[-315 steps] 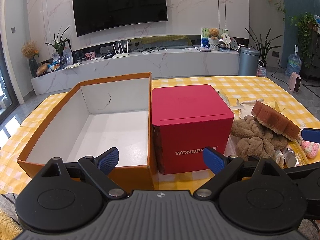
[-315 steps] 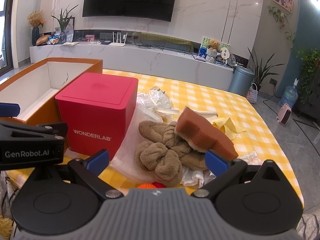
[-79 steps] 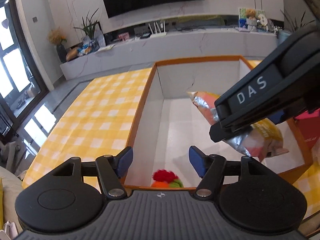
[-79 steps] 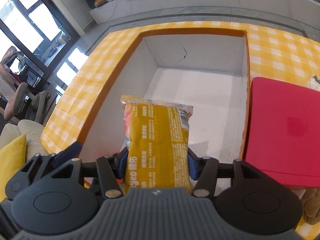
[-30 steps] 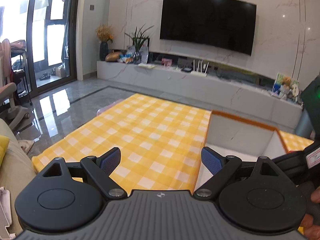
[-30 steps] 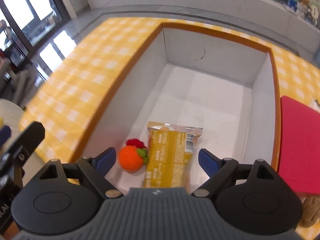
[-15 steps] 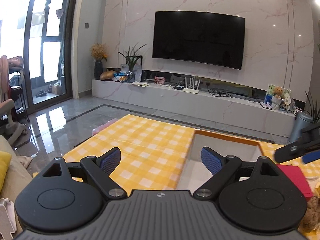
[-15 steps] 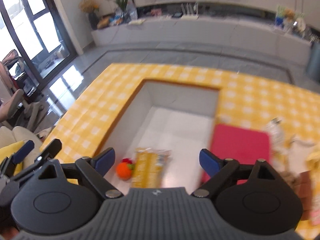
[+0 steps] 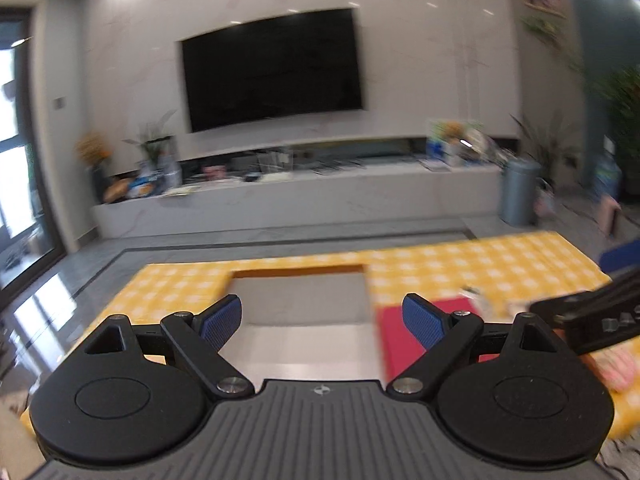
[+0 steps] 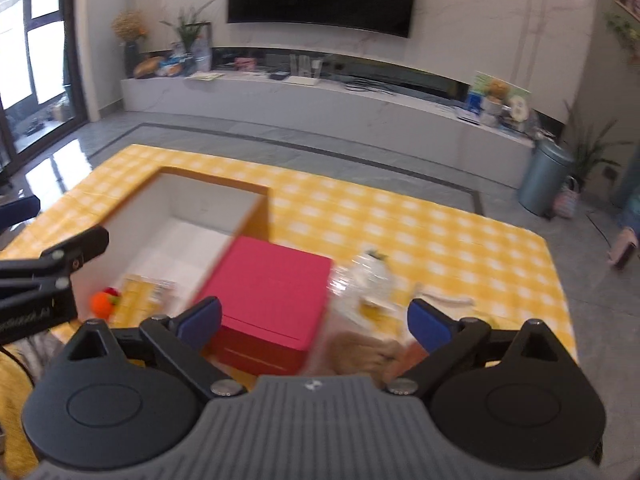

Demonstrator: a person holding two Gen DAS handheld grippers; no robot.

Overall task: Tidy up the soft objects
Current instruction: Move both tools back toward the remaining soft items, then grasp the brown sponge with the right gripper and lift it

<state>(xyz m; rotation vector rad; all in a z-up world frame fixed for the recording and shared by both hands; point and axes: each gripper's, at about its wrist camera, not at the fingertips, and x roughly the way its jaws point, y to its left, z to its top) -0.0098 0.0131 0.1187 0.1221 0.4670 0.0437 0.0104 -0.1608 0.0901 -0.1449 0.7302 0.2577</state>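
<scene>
Looking along the left hand-held gripper [image 9: 322,322], its blue-padded fingers are spread wide with nothing between them, held above the near edge of the yellow-checked tabletop [image 9: 472,264]. Beyond the fingers sits the open orange cardboard box with white inside walls [image 9: 300,300], and just beside it, to the right, the red cube-shaped box [image 9: 394,340]. This view is blurred.

Over to the right wrist view: the right hand-held gripper [image 10: 314,322] is spread wide too and empty, hovering over the red box. Inside the cardboard box, at its near end, lie a small orange knitted fruit toy [image 10: 101,305] and a yellow snack packet [image 10: 142,291], close together. Right of the red box, crumpled clear plastic [image 10: 366,280] and a tan fluffy cloth [image 10: 362,354] rest on the tabletop.
</scene>
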